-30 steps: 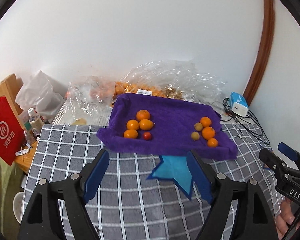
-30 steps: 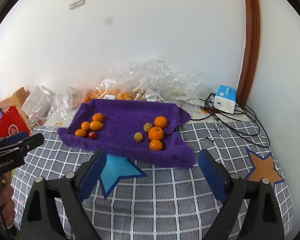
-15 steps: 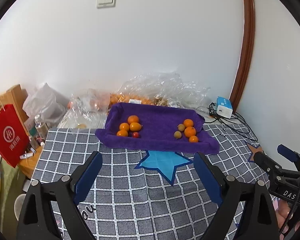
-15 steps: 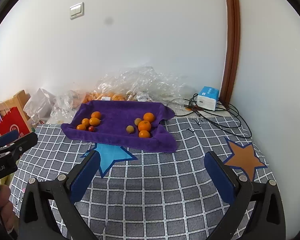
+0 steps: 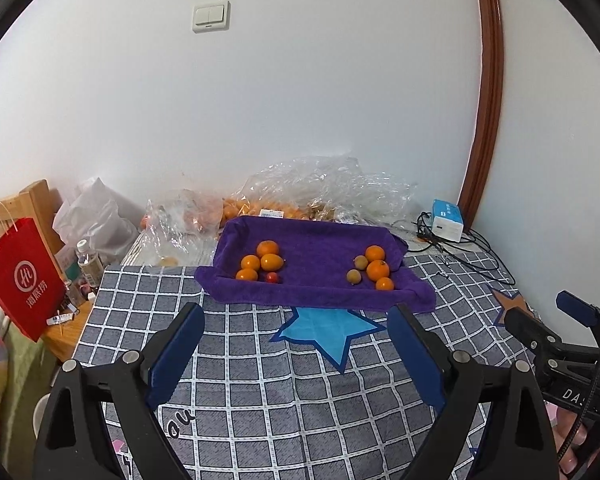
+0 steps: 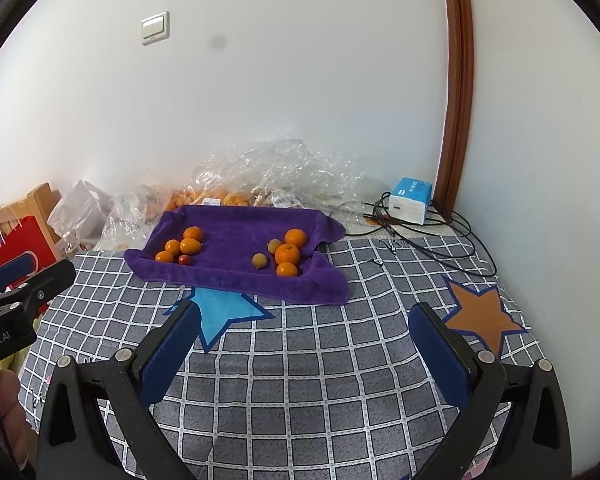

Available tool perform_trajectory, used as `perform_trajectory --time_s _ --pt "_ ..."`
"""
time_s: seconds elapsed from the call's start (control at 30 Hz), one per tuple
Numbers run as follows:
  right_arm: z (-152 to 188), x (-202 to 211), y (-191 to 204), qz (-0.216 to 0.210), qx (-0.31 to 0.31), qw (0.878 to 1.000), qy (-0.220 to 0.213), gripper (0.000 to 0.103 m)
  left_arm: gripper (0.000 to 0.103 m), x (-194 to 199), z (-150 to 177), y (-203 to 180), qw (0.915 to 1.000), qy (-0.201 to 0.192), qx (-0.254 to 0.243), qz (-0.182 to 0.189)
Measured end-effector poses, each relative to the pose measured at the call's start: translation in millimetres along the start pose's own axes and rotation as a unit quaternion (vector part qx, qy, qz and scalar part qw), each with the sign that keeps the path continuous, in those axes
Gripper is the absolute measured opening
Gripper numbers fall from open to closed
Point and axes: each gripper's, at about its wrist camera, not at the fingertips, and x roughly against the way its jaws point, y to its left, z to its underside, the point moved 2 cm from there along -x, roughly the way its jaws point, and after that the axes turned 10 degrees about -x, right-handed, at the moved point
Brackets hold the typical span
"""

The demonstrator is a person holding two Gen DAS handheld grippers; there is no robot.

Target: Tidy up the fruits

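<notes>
A purple towel tray (image 5: pixel 316 292) (image 6: pixel 236 276) lies on a grey checked cloth. On its left lie several orange fruits (image 5: pixel 262 262) (image 6: pixel 182 246) with a small red one (image 5: pixel 272 277) (image 6: pixel 184 259). On its right lie three orange fruits (image 5: pixel 377 270) (image 6: pixel 287 254) and two small brownish ones (image 5: pixel 353 276) (image 6: pixel 259 260). My left gripper (image 5: pixel 296 328) is open and empty, well short of the tray. My right gripper (image 6: pixel 304 328) is open and empty too, also short of the tray.
Clear plastic bags of fruit (image 5: pixel 320 196) (image 6: pixel 260 176) lie behind the tray by the wall. A blue-white box (image 5: pixel 446 220) (image 6: pixel 410 200) with black cables sits at the back right. A red paper bag (image 5: pixel 18 276) and bottles stand off the left edge.
Both grippers have pulled back and risen away from the tray, so the tray looks smaller and farther. The fruits have not moved.
</notes>
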Motion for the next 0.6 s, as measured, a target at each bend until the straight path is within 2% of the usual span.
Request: perform_trajectory --time_s 0.6 --pt "1.6 -0.3 2.7 -0.003 -0.003 1.0 0.0 0.102 0.093 0.2 0.8 4.9 0.9999 -0.001 0.013 0.0"
